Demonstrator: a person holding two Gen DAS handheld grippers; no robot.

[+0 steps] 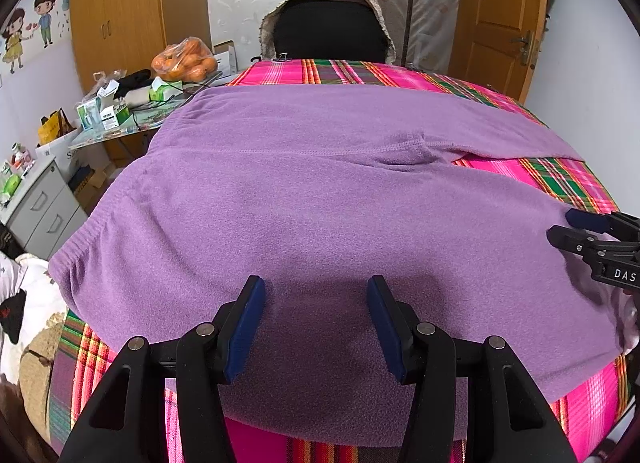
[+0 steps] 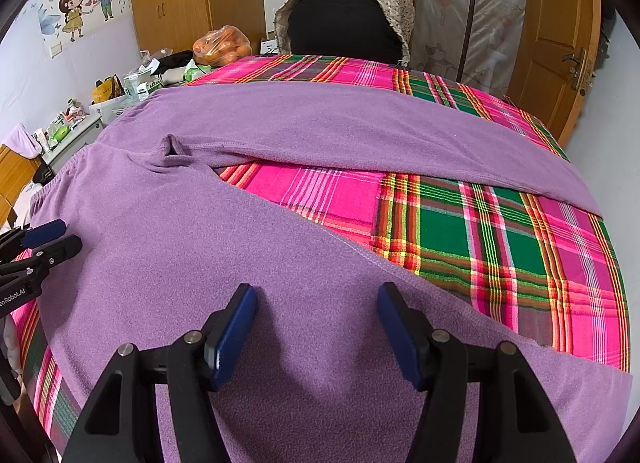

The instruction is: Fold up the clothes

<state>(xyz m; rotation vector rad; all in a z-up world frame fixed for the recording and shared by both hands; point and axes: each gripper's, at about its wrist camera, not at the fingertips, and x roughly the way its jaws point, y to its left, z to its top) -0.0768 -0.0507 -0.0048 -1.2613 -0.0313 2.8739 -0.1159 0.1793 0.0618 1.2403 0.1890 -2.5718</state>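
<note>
While purple fleece trousers (image 2: 168,231) are spread unfolded over pink-and-green plaid cloth (image 2: 480,231), both the left gripper (image 1: 316,323) and the right gripper (image 2: 316,327) are held released above them.

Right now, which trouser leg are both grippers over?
The near leg; the far leg lies beyond the plaid gap, no gripper above it.

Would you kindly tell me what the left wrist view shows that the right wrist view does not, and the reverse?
Only the left wrist view shows the grey drawer cabinet fronts and the white bedding at lower left.

Only the right wrist view shows the wide gap between the two trouser legs, with the green plaid patch of the cloth laid bare.

Both show the purple trousers spread flat on the plaid cloth, the bag of oranges, the wooden door, and each open claw, left and right, over the fabric.
</note>
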